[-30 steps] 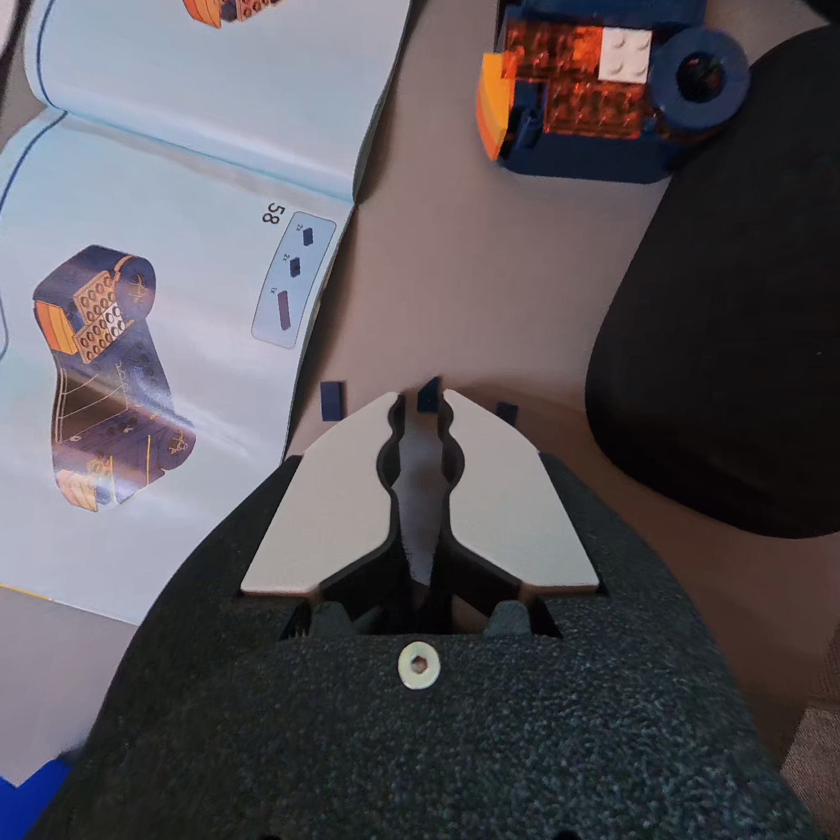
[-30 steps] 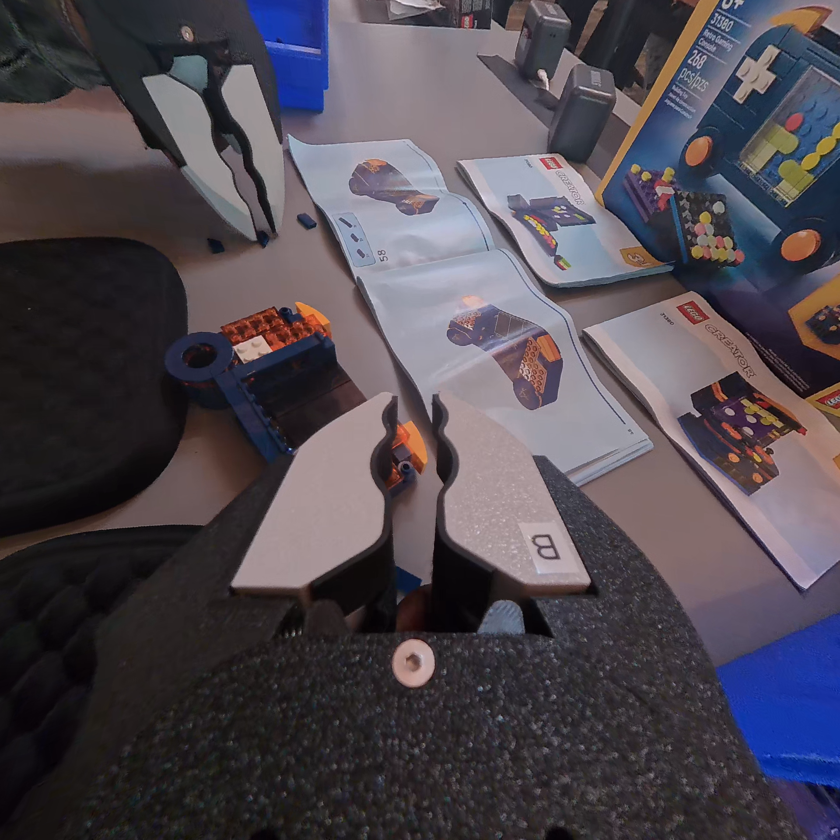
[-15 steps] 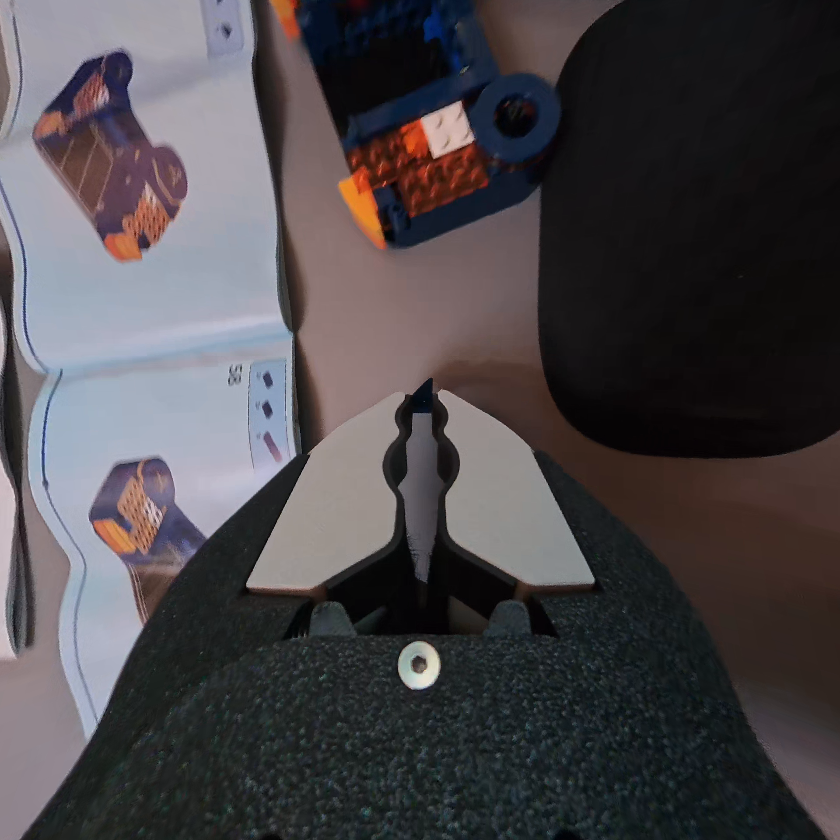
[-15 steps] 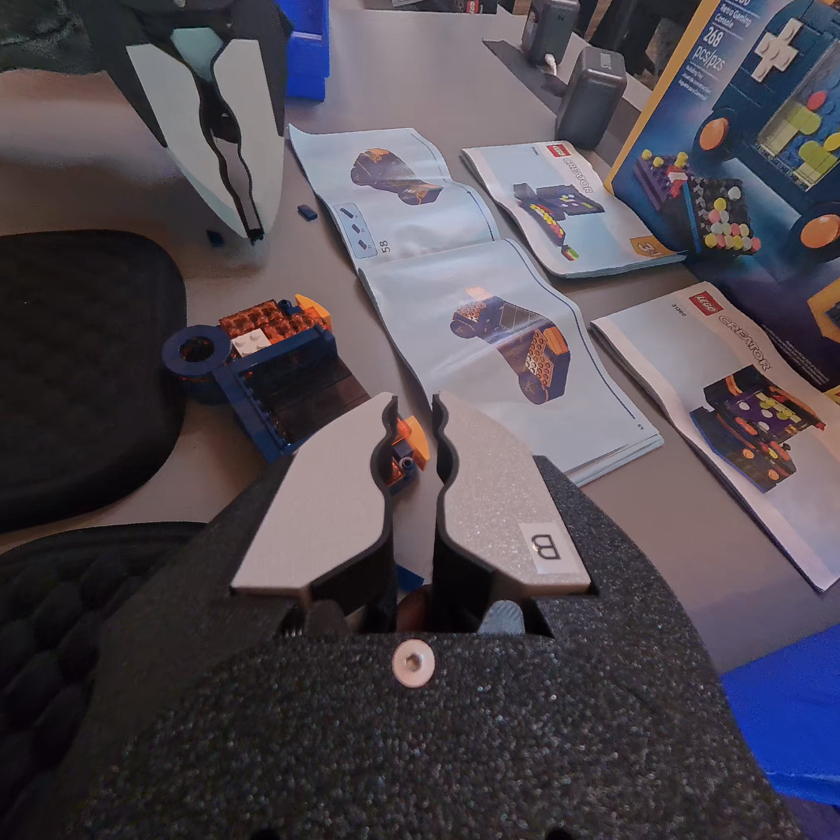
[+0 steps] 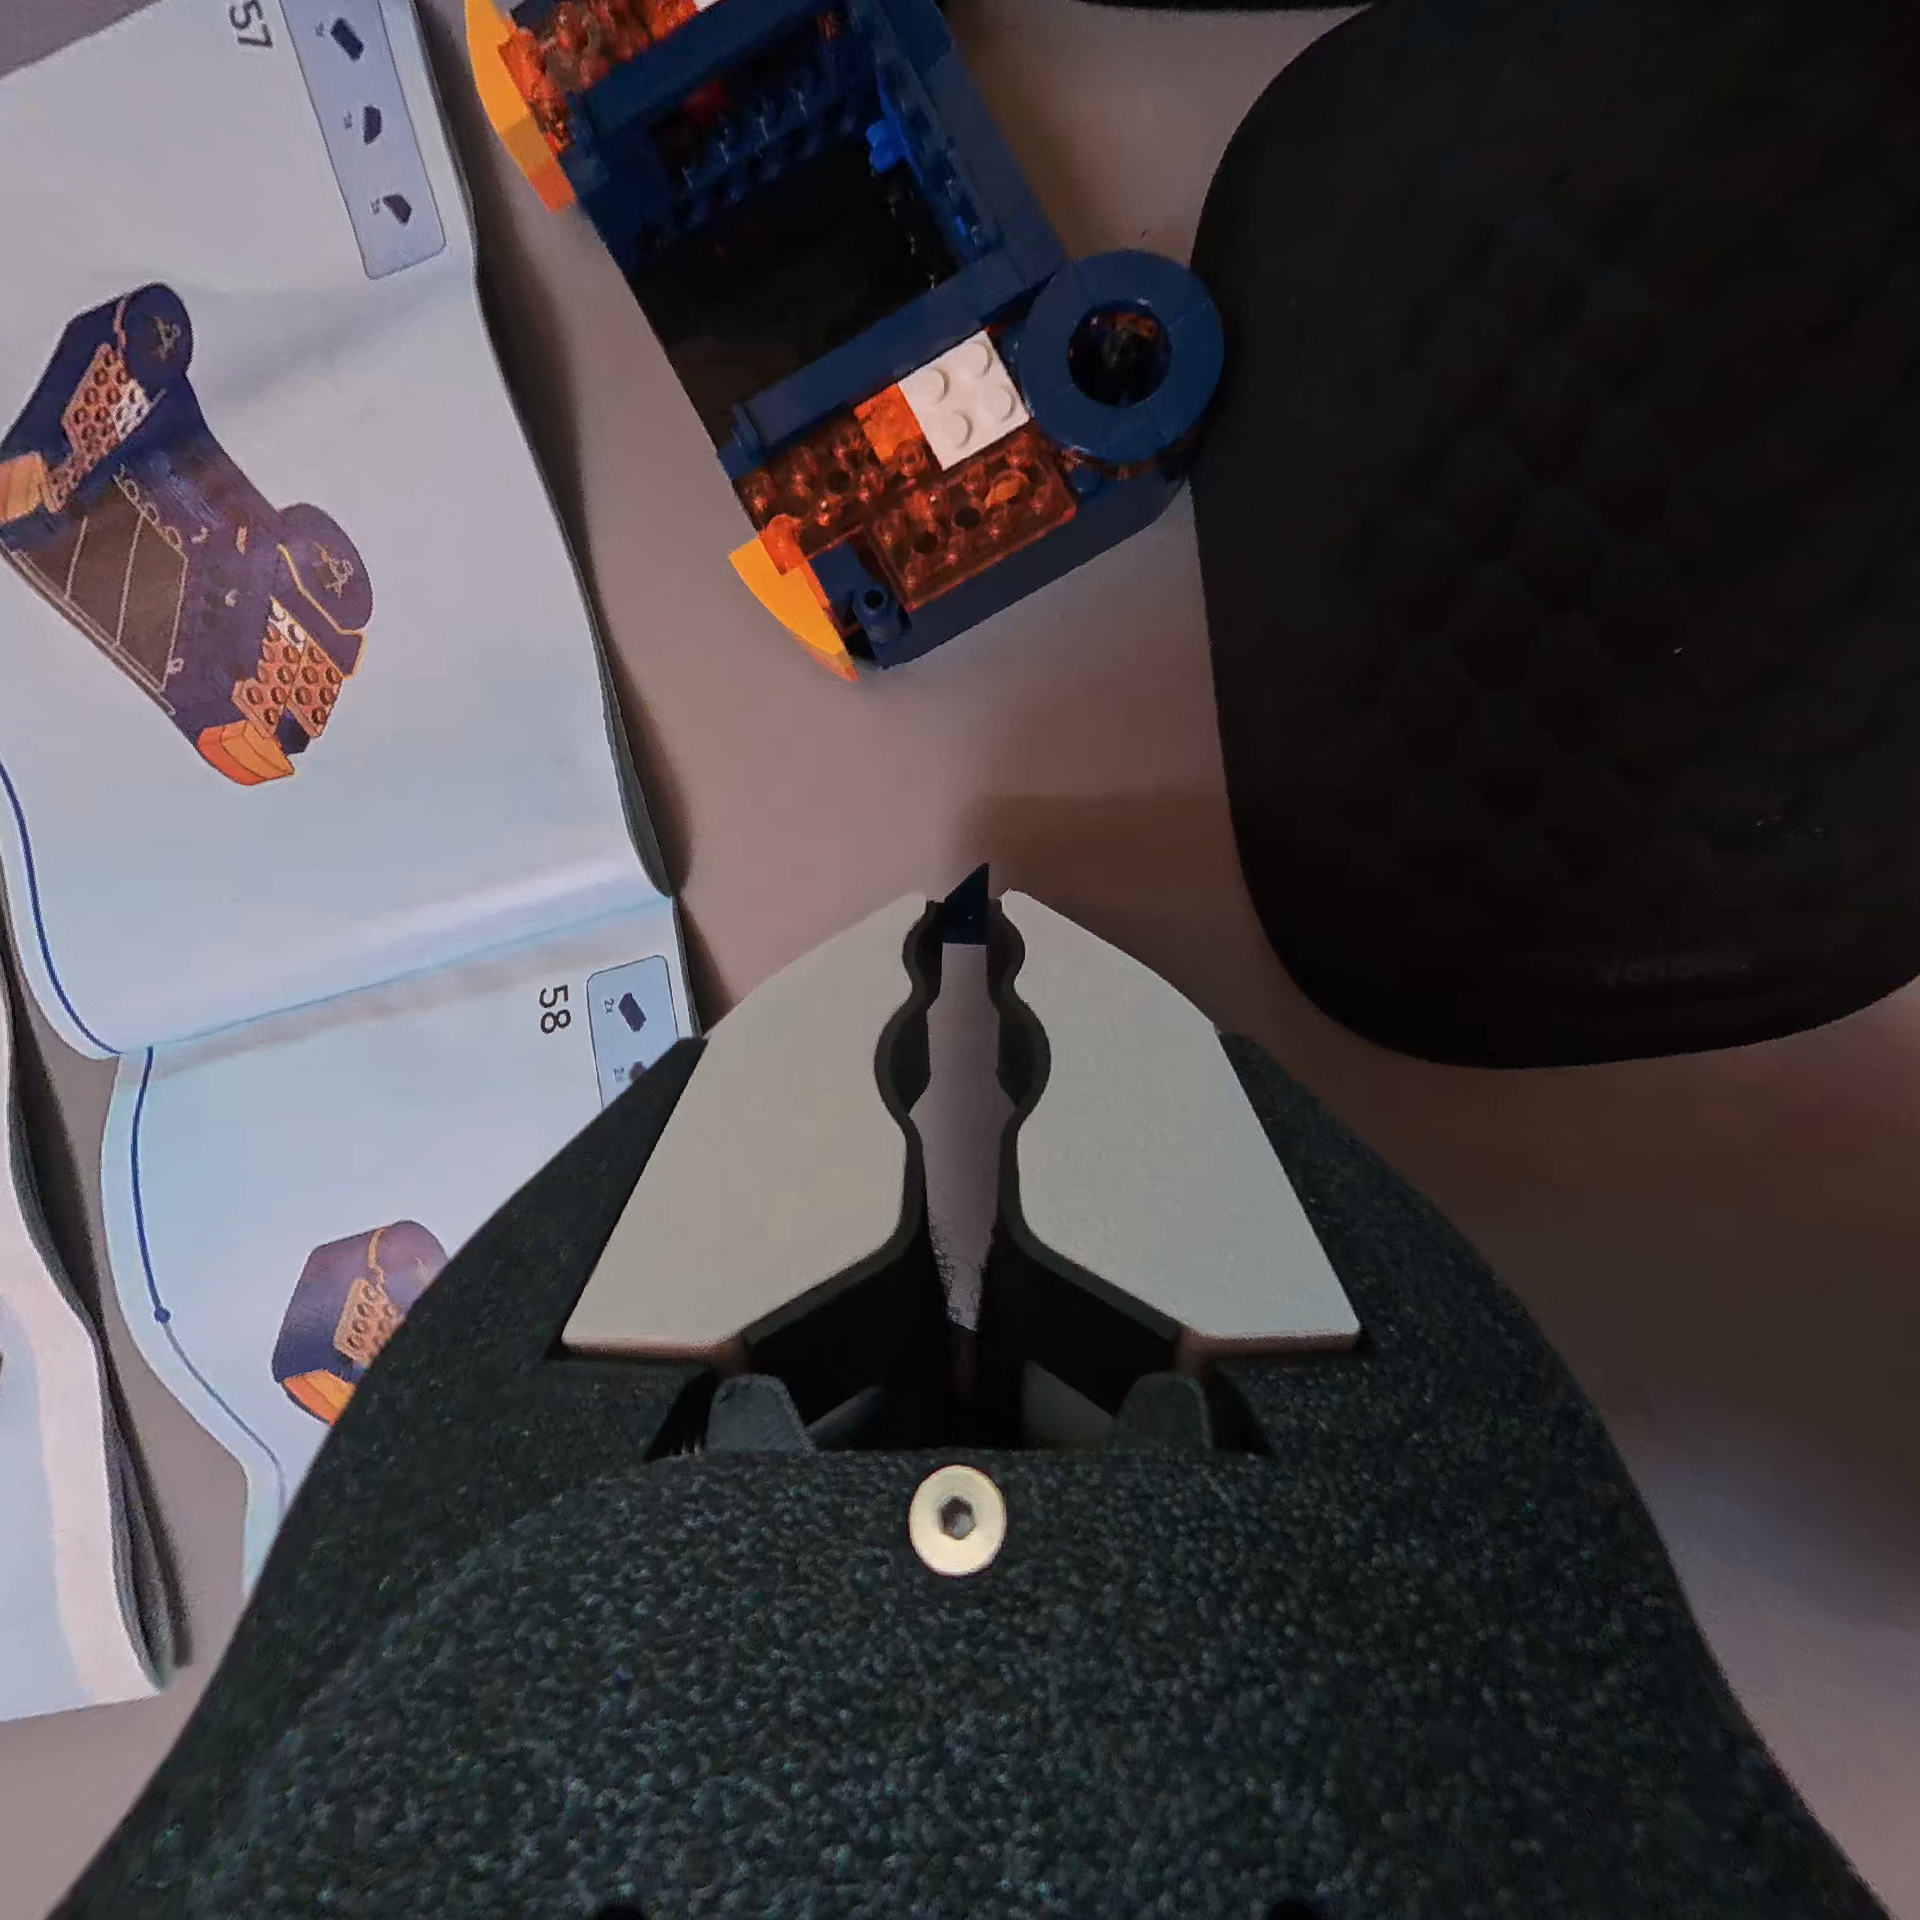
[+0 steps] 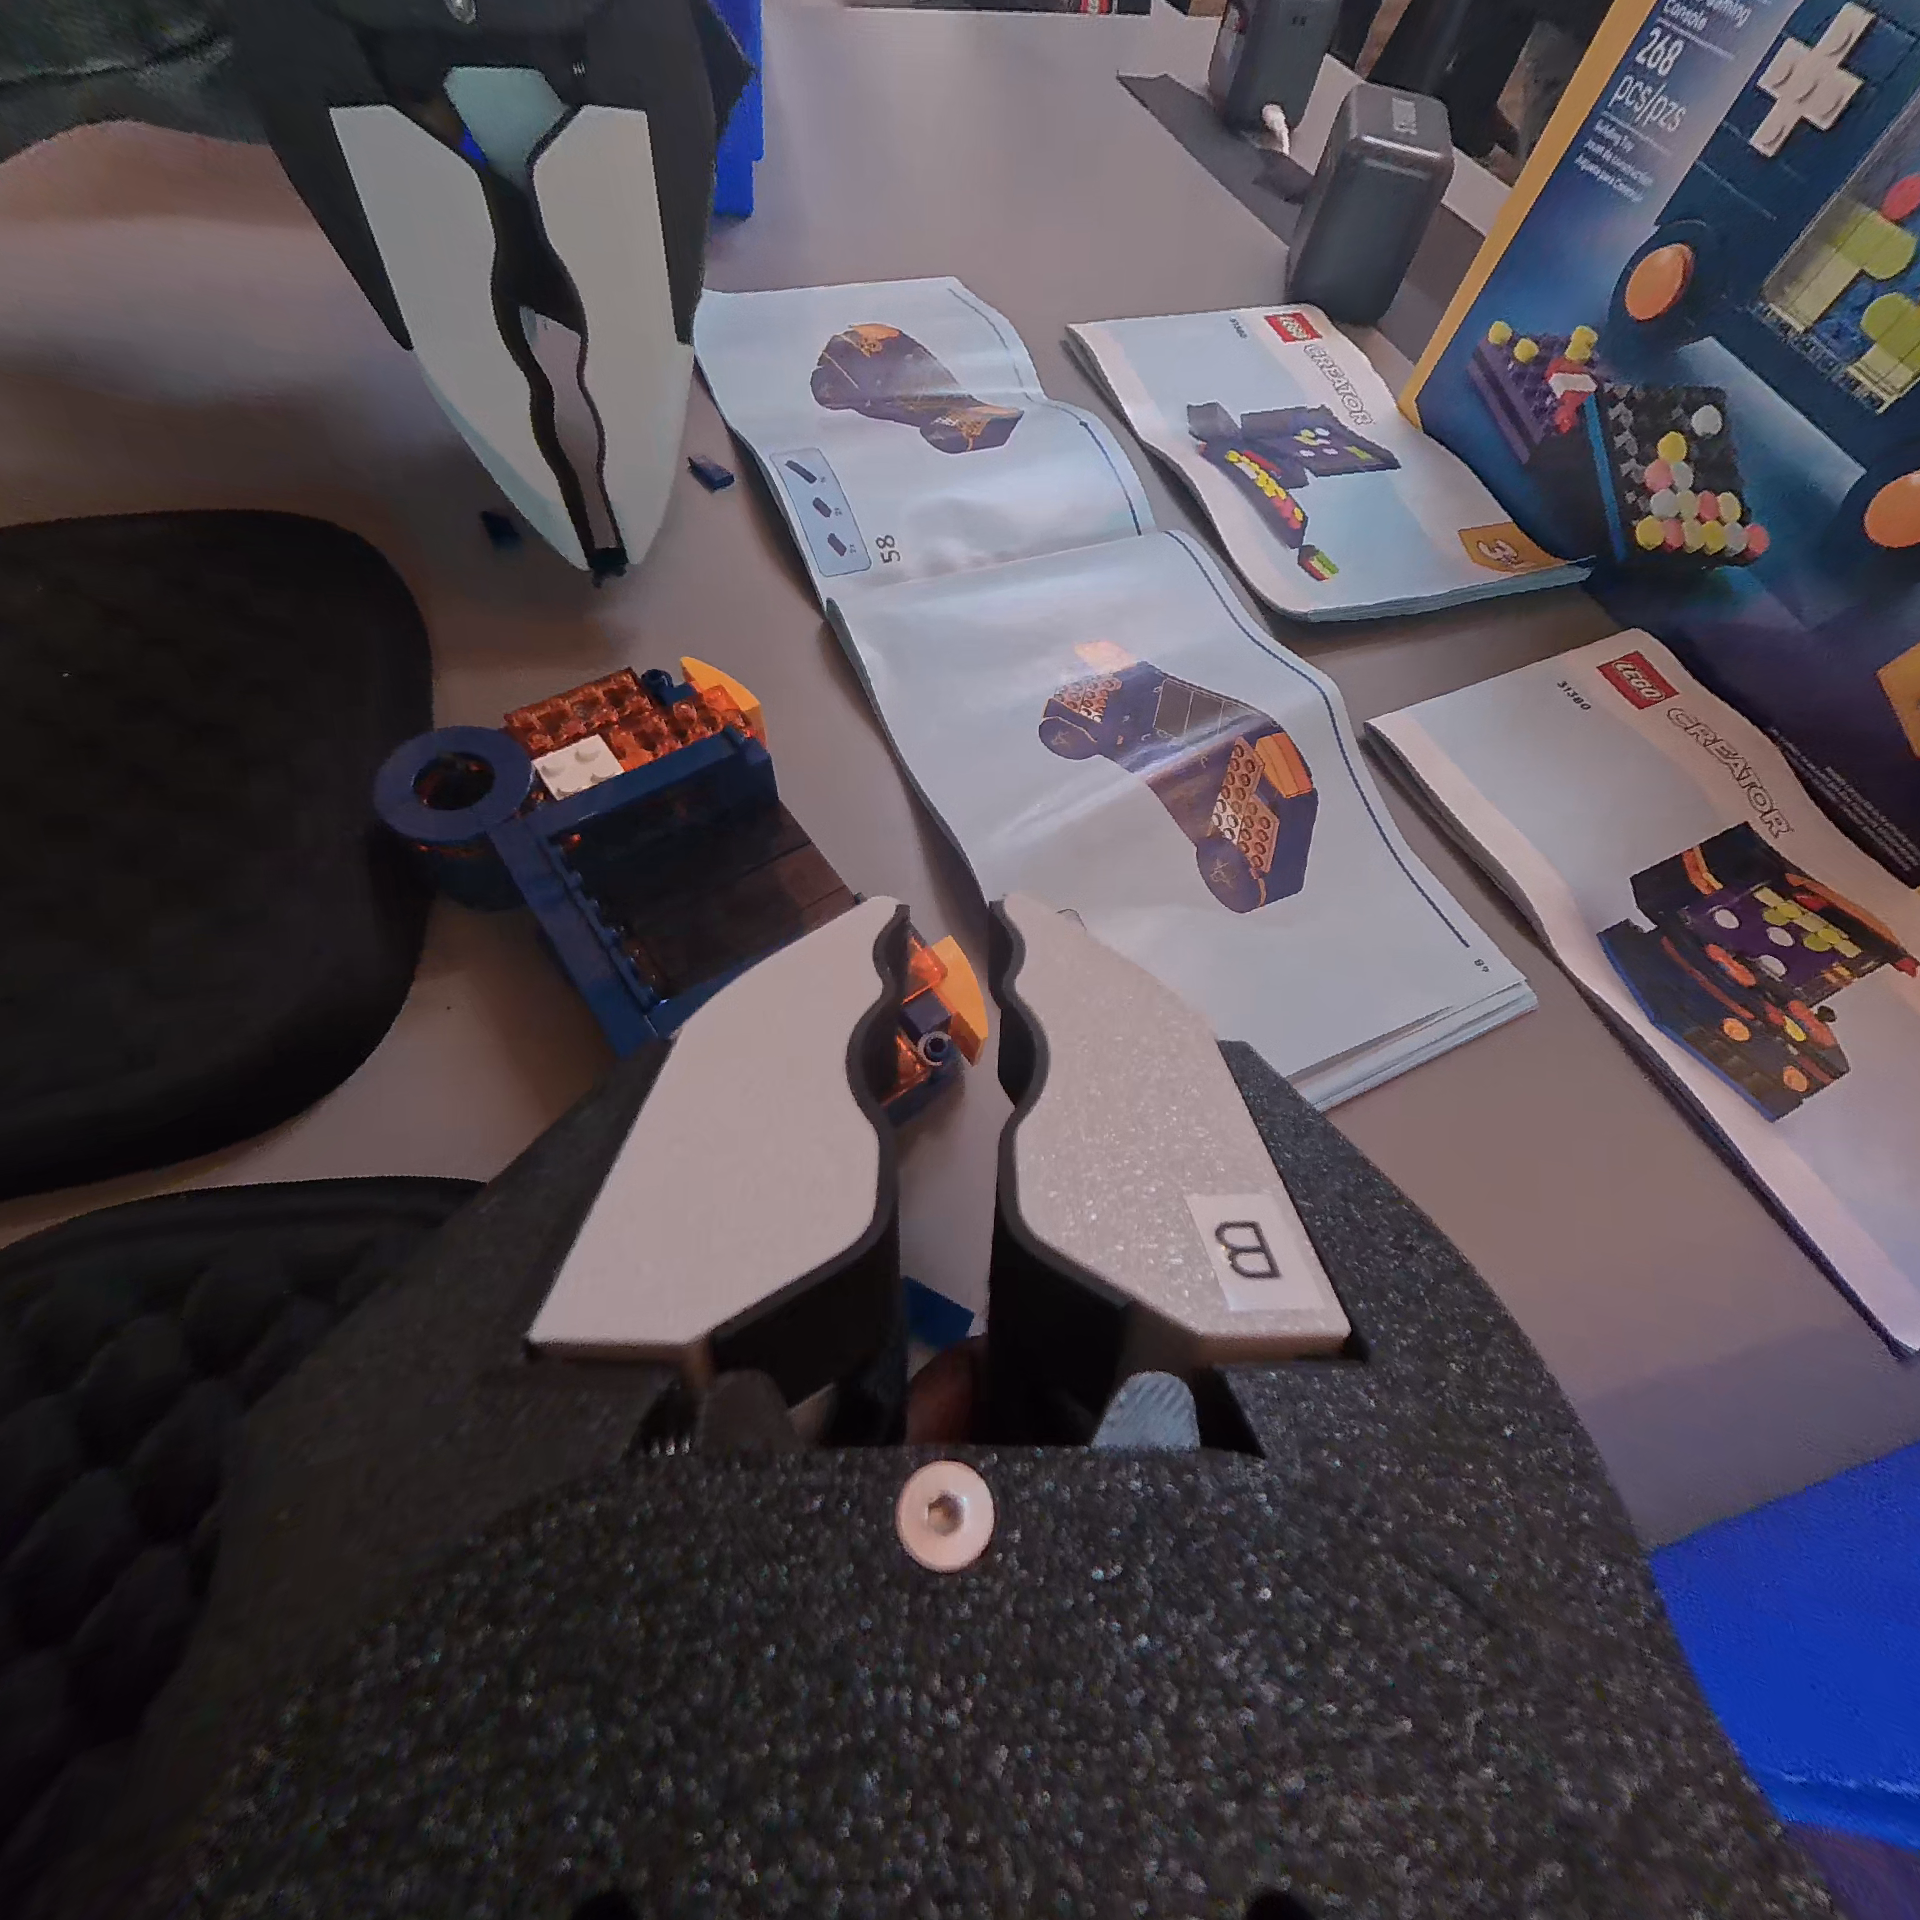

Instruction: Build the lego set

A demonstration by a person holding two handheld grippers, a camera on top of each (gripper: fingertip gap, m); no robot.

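Note:
The part-built Lego model (image 5: 904, 416), dark blue with clear orange bricks, a white brick and a round ring, lies on the grey table; it also shows in the right wrist view (image 6: 623, 821). My left gripper (image 5: 966, 914) is shut on a small dark blue piece (image 5: 968, 902) and holds it above the table, short of the model. From the right wrist view, the left gripper (image 6: 603, 556) hangs tips down behind the model. My right gripper (image 6: 948, 925) is slightly open and empty, at the model's near orange corner (image 6: 951, 997).
The open instruction booklet (image 6: 1091, 644) lies right of the model. Two loose dark blue pieces (image 6: 710, 470) (image 6: 499, 527) lie by the left gripper. A black pad (image 6: 187, 810) lies left. More booklets (image 6: 1714, 935), the set box (image 6: 1714, 260) and a blue bin (image 6: 1787, 1662) lie right. The gap from one gripper's tips to the other's is roughly 15 cm.
My left gripper closed on one small dark blue piece, lifted it off the table and carried it toward the model. Two other pieces stayed behind. My right gripper barely moved.

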